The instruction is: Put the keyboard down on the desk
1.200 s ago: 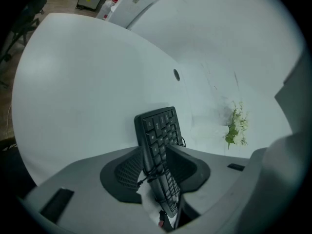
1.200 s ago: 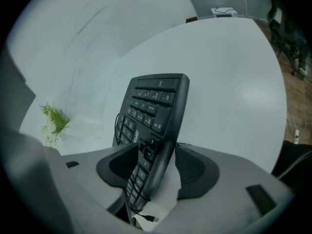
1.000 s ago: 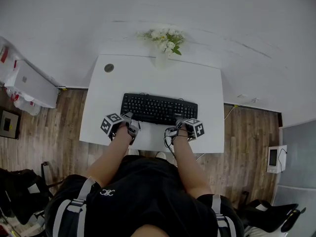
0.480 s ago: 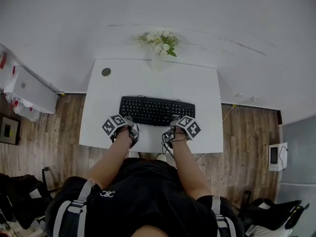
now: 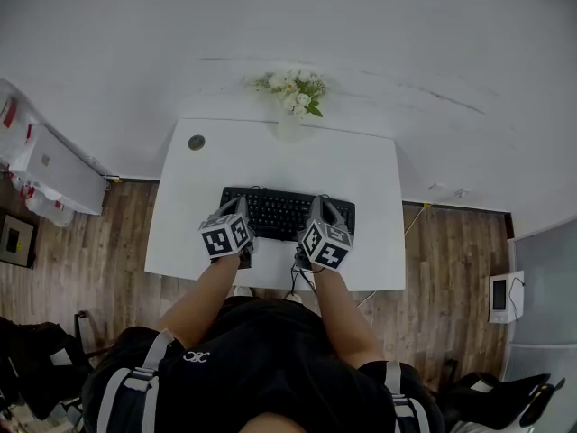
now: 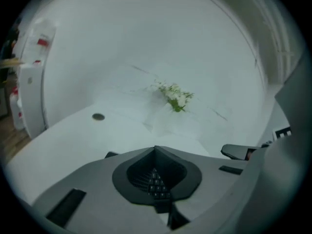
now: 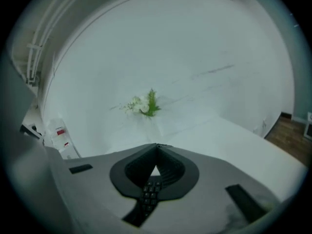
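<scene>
White desk [image 5: 279, 156] against wall. Black keyboard [image 5: 281, 213] flat on desk, toward front edge. Left gripper [image 5: 240, 206] and right gripper [image 5: 318, 207] above keyboard's ends, jaws pressed together, holding nothing. Flowers [image 5: 293, 88] at back edge. Dark disc [image 5: 196, 142] back-left.

Your right gripper [image 7: 157, 146] fills the lower frame, its jaws closed tip to tip. Through the gap behind the tips you see the black keys of the keyboard [image 7: 148, 195]. Above, at centre, white flowers [image 7: 141, 105] stand at the far edge of the white desk [image 7: 234, 140].
</scene>
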A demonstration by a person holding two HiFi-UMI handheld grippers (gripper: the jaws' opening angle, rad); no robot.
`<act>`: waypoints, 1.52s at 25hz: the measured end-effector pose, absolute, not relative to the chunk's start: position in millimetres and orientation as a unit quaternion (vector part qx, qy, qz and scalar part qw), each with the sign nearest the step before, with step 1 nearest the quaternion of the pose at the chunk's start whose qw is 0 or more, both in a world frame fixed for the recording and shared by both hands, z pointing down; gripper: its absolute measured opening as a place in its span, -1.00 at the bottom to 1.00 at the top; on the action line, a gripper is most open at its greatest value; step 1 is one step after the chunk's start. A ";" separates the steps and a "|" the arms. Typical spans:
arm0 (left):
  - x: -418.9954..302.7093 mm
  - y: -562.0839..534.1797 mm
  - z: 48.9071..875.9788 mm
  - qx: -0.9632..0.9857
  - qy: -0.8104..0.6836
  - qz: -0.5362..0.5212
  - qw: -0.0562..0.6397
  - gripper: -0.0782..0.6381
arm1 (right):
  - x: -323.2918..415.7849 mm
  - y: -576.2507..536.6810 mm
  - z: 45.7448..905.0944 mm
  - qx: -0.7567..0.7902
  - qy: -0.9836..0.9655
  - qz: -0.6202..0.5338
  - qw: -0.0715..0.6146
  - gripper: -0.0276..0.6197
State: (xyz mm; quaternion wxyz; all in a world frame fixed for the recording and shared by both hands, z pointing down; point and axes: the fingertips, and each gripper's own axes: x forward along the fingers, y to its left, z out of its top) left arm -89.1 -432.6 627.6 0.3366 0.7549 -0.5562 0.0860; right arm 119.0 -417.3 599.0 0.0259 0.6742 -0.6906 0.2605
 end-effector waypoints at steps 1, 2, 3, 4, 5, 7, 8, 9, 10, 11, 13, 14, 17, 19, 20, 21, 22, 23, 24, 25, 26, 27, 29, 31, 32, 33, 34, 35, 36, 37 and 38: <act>-85.2 -436.1 611.1 0.774 -0.551 0.086 0.300 -0.78 | 119.4 -418.9 583.0 0.679 -0.697 0.228 0.022 -0.91; -81.2 -438.8 593.5 0.791 -0.546 0.086 0.261 -0.78 | 119.4 -419.8 566.4 0.682 -0.705 0.197 0.015 -0.91; -77.3 -440.6 575.7 0.807 -0.542 0.086 0.220 -0.78 | 119.1 -419.9 549.6 0.681 -0.712 0.170 0.006 -0.91; -73.7 -441.4 558.1 0.819 -0.538 0.087 0.180 -0.78 | 118.6 -419.7 532.8 0.678 -0.720 0.148 -0.005 -0.91; -70.4 -441.1 541.2 0.829 -0.534 0.087 0.142 -0.78 | 118.3 -419.2 516.1 0.675 -0.726 0.129 -0.017 -0.91; -64.8 -438.0 511.0 0.842 -0.527 0.084 0.080 -0.78 | 118.9 -417.8 484.0 0.672 -0.734 0.090 -0.035 -0.91; -62.3 -435.7 498.1 0.846 -0.524 0.078 0.061 -0.78 | 119.6 -416.6 469.3 0.670 -0.737 0.072 -0.042 -0.91; -60.2 -433.4 486.2 0.849 -0.521 0.070 0.048 -0.78 | 120.2 -415.1 455.6 0.668 -0.741 0.056 -0.048 -0.91; -58.6 -431.1 474.4 0.852 -0.520 0.059 0.038 -0.78 | 121.0 -412.9 442.9 0.664 -0.744 0.044 -0.055 -0.91; -57.4 -428.8 462.3 0.853 -0.519 0.048 0.030 -0.78 | 122.3 -410.1 431.4 0.661 -0.747 0.035 -0.064 -0.91; -55.7 -425.0 439.1 0.856 -0.516 0.028 0.015 -0.78 | 126.8 -404.8 412.3 0.656 -0.749 0.028 -0.084 -0.91; -55.3 -424.0 429.1 0.857 -0.516 0.019 0.010 -0.78 | 128.8 -402.7 405.2 0.654 -0.750 0.027 -0.093 -0.91; -54.1 -421.5 410.6 0.859 -0.511 0.005 0.008 -0.78 | 129.4 -398.0 395.1 0.655 -0.750 0.012 -0.094 -0.91; -51.5 -419.0 407.3 0.863 -0.504 0.005 0.013 -0.78 | 125.7 -395.6 397.1 0.656 -0.750 0.005 -0.084 -0.91; -50.4 -417.8 407.1 0.865 -0.502 0.005 0.015 -0.78 | 123.9 -394.8 399.7 0.655 -0.751 0.008 -0.083 -0.91; -49.7 -416.7 407.3 0.865 -0.502 0.007 0.014 -0.78 | 122.6 -394.1 402.5 0.654 -0.752 0.013 -0.082 -0.91; -49.3 -415.8 407.9 0.865 -0.502 0.009 0.012 -0.78 | 121.7 -393.7 405.0 0.653 -0.753 0.018 -0.082 -0.91; -49.1 -415.2 408.9 0.864 -0.503 0.011 0.011 -0.78 | 121.0 -393.3 407.0 0.651 -0.754 0.023 -0.083 -0.91; -49.1 -415.1 410.2 0.864 -0.503 0.012 0.012 -0.78 | 120.7 -393.2 408.5 0.649 -0.756 0.029 -0.085 -0.91; -49.2 -415.5 411.7 0.864 -0.503 0.012 0.016 -0.78 | 120.7 -393.3 409.5 0.647 -0.757 0.034 -0.088 -0.91; -49.4 -416.0 413.4 0.864 -0.502 0.012 0.020 -0.78 | 120.9 -393.6 410.2 0.646 -0.757 0.037 -0.089 -0.91; -49.7 -416.5 415.0 0.865 -0.502 0.011 0.025 -0.78 | 121.1 -394.0 410.8 0.646 -0.757 0.037 -0.088 -0.91; -50.0 -417.5 417.8 0.864 -0.502 0.011 0.034 -0.78 | 121.7 -395.0 412.5 0.648 -0.756 0.039 -0.086 -0.91; -50.2 -418.3 420.1 0.863 -0.504 0.010 0.040 -0.78 | 122.3 -395.3 414.0 0.648 -0.756 0.041 -0.085 -0.91; -50.5 -418.2 420.5 0.862 -0.506 0.009 0.042 -0.78 | 122.0 -394.9 414.3 0.649 -0.756 0.040 -0.083 -0.91; -51.0 -418.0 420.2 0.861 -0.507 0.007 0.043 -0.78 | 121.3 -394.7 414.4 0.648 -0.756 0.039 -0.082 -0.91; -51.4 -417.8 419.5 0.860 -0.508 0.006 0.043 -0.78 | 120.3 -394.7 414.4 0.648 -0.756 0.038 -0.081 -0.91; -51.4 -417.8 418.8 0.860 -0.508 0.006 0.043 -0.78 | 119.2 -395.1 414.5 0.647 -0.757 0.038 -0.080 -0.91; -51.2 -418.1 418.5 0.861 -0.507 0.006 0.042 -0.78 | 118.2 -395.8 414.6 0.647 -0.758 0.039 -0.080 -0.91; -50.8 -418.5 418.8 0.861 -0.506 0.006 0.042 -0.78 | 117.3 -396.4 414.9 0.646 -0.758 0.040 -0.079 -0.91; -50.5 -418.8 419.6 0.862 -0.505 0.007 0.044 -0.78 | 116.4 -397.0 415.4 0.645 -0.759 0.041 -0.080 -0.91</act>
